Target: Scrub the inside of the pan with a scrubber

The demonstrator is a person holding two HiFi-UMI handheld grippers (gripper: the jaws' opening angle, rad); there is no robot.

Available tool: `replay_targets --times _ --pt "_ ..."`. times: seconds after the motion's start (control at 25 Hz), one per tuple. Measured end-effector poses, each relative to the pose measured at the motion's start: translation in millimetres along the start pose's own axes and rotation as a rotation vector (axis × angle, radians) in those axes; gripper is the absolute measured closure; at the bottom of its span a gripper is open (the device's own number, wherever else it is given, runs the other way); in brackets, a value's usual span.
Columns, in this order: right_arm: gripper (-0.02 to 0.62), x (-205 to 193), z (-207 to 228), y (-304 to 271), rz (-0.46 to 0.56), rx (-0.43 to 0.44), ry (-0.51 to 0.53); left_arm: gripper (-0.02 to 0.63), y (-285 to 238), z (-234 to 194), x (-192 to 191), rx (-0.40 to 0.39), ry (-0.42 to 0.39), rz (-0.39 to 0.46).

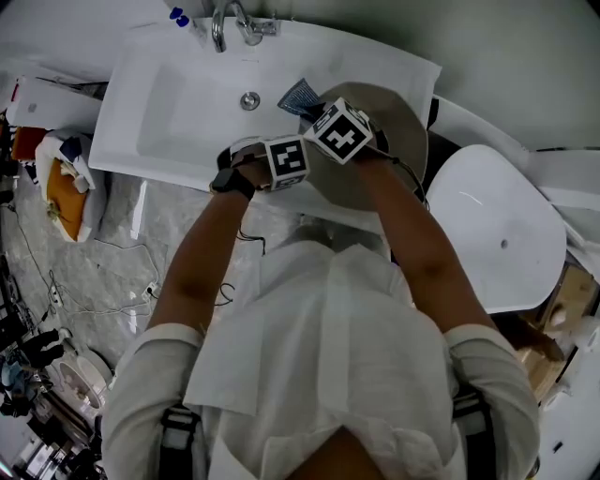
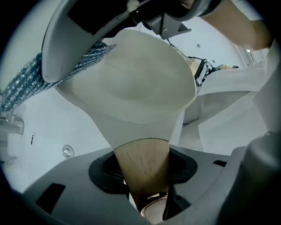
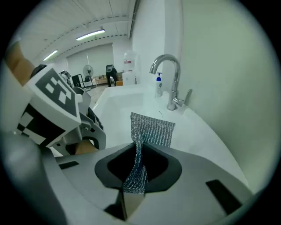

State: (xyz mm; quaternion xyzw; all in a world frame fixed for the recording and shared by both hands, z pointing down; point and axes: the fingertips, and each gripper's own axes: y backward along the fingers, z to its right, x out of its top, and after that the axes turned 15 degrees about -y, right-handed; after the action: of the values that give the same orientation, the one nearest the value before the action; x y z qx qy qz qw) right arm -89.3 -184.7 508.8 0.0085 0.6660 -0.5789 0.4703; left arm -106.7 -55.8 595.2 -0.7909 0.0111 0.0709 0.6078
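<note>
A cream pan [image 1: 389,150] with a wooden handle [image 2: 142,165] hangs tilted over the right end of the white sink [image 1: 169,103]. My left gripper [image 2: 147,176] is shut on that handle, and the pan's pale inside [image 2: 131,83] faces its camera. In the head view the left gripper [image 1: 281,164] sits just left of the pan. My right gripper [image 3: 136,171] is shut on a grey-blue mesh scrubber [image 3: 147,129], whose free end sticks out over the basin. From above, the right gripper [image 1: 333,127] is over the pan's far-left rim, with the scrubber [image 1: 300,97] at the rim.
A chrome faucet [image 1: 225,23] and a drain [image 1: 249,100] mark the sink's back and middle. A soap bottle [image 3: 158,85] stands by the faucet [image 3: 169,79]. A white oval lid [image 1: 497,225] lies to the right. An orange and white bundle [image 1: 61,187] and cables are on the floor at the left.
</note>
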Motion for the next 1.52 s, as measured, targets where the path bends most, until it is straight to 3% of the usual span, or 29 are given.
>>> replay_targets --times 0.16,0.44,0.6,1.0,1.24,1.52 --pt "0.548 -2 20 -8 -0.044 0.024 -0.087 0.379 -1 -1 -1 0.0 -0.002 0.002" --pt "0.548 -8 106 4 -0.048 -0.159 -0.24 0.379 -1 -4 0 0.007 -0.004 0.044" --pt "0.548 -8 113 10 -0.026 -0.186 -0.264 0.377 4 -6 8 0.019 -0.018 0.095" --pt "0.548 -4 3 -10 0.004 0.165 -0.137 0.377 0 -7 9 0.028 -0.031 0.095" --pt "0.548 -23 -38 4 -0.018 0.319 -0.258 0.377 4 -4 13 0.036 -0.007 0.145" --pt "0.548 -51 -74 19 -0.078 0.352 -0.366 0.379 4 -4 13 0.045 0.024 0.162"
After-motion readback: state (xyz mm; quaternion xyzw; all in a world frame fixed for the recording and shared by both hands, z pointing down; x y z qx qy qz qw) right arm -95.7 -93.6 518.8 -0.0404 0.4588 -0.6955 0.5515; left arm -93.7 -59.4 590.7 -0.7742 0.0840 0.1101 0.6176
